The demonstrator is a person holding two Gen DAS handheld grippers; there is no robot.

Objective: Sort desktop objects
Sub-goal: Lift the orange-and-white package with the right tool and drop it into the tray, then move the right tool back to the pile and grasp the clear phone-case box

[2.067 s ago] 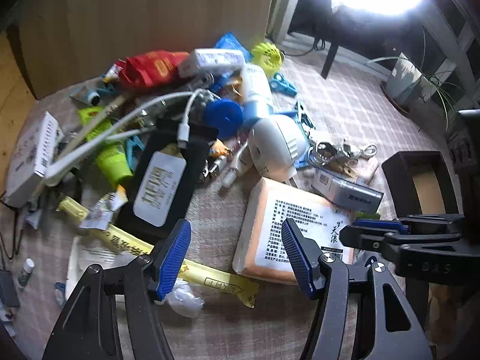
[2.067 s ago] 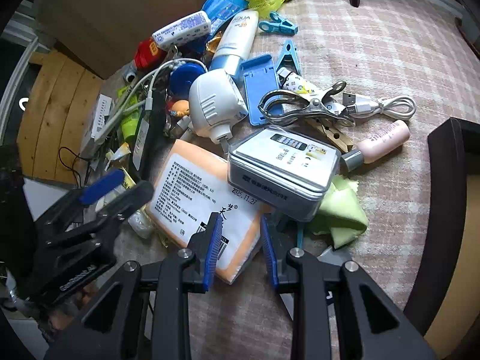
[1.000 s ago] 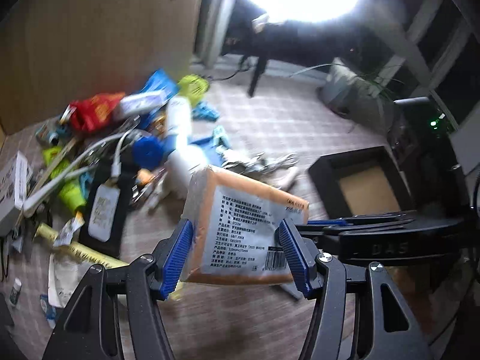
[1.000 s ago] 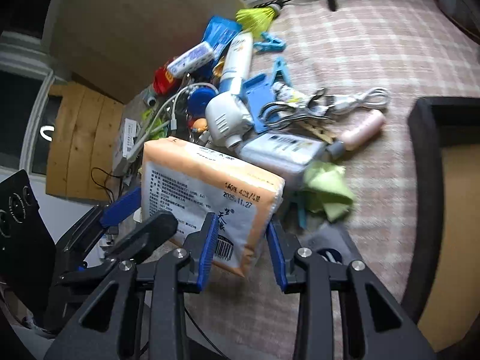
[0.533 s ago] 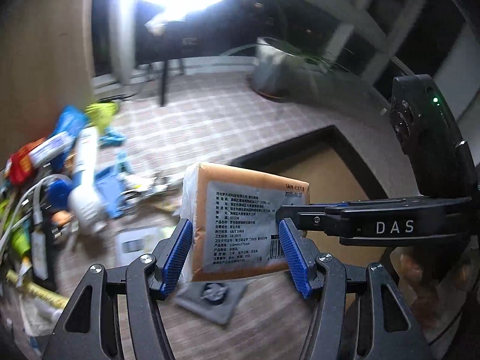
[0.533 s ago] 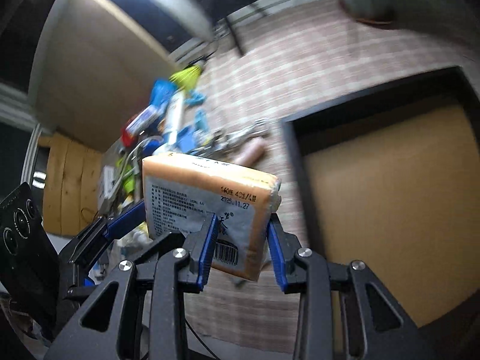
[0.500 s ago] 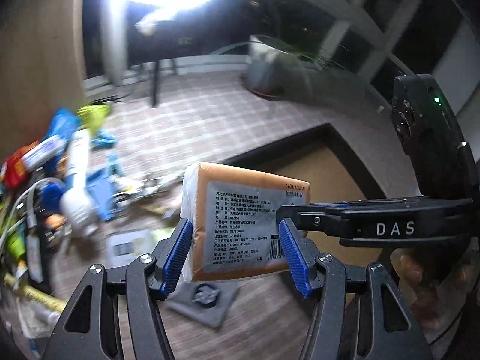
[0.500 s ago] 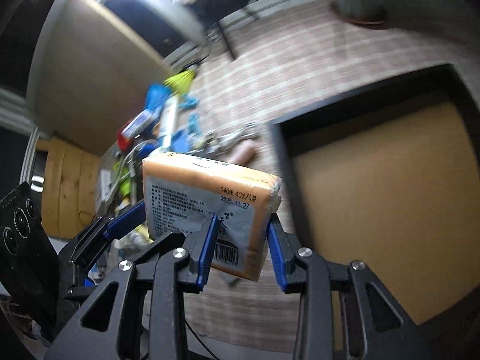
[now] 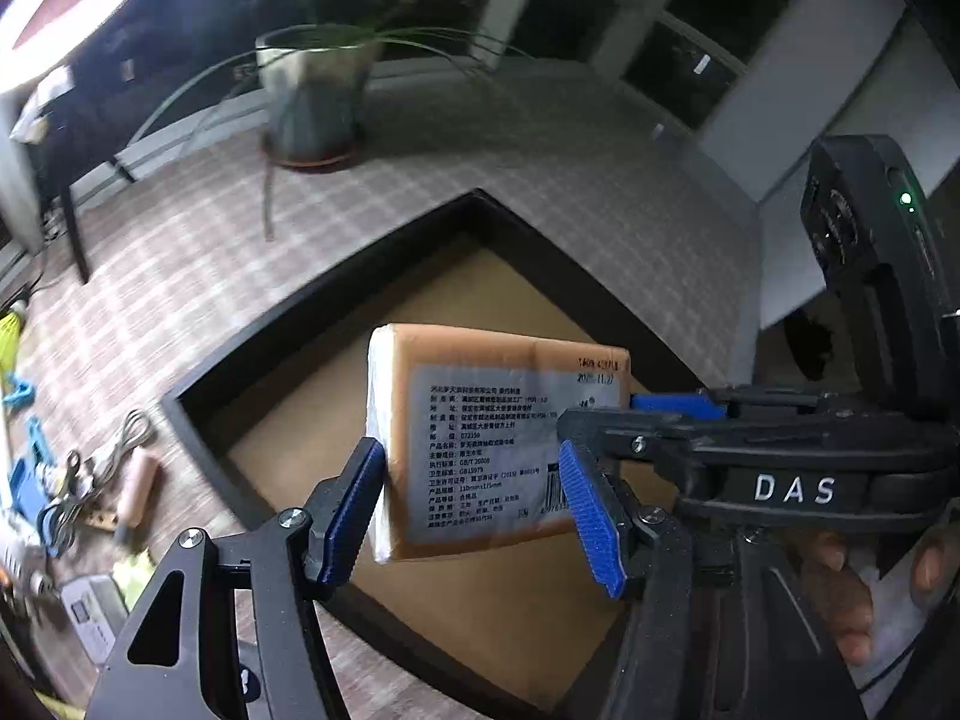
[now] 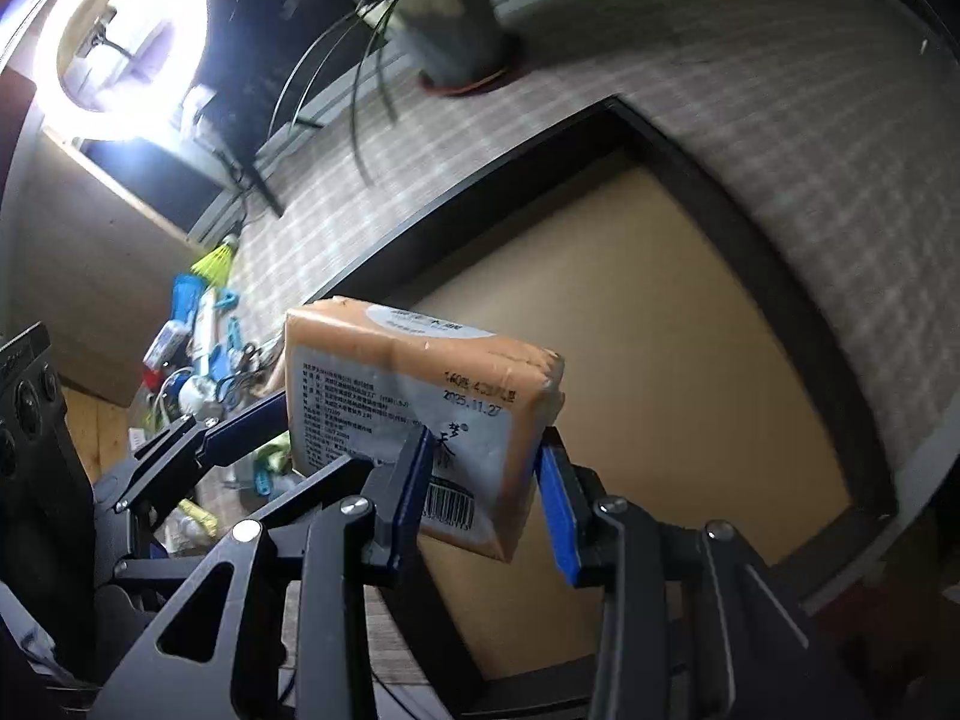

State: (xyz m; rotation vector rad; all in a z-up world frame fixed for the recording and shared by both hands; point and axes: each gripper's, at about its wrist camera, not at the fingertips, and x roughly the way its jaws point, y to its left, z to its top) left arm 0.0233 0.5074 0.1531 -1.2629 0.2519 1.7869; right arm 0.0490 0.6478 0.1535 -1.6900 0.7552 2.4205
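An orange tissue pack [image 9: 498, 420] with a white printed label hangs in the air over a black box [image 9: 324, 294] that has a tan floor. My left gripper [image 9: 474, 498] is shut on the pack across its width, blue pads pressed on both sides. In the right wrist view my right gripper [image 10: 483, 480] is shut on the same tissue pack [image 10: 408, 378] near its barcode end, above the black box [image 10: 480, 192]. Each gripper's arm shows at the edge of the other's view. The box's floor looks bare.
A heap of small desktop objects [image 9: 60, 480] lies left of the box on the checked cloth, also seen as the heap [image 10: 198, 348]. A potted plant [image 9: 312, 102] stands behind the box. A ring light [image 10: 120, 54] glares at the back. A hand [image 9: 840, 588] grips the right handle.
Both grippers closed on the tissue pack, lifted it off the table beside the heap and carried it to the right. It now hangs over the black box.
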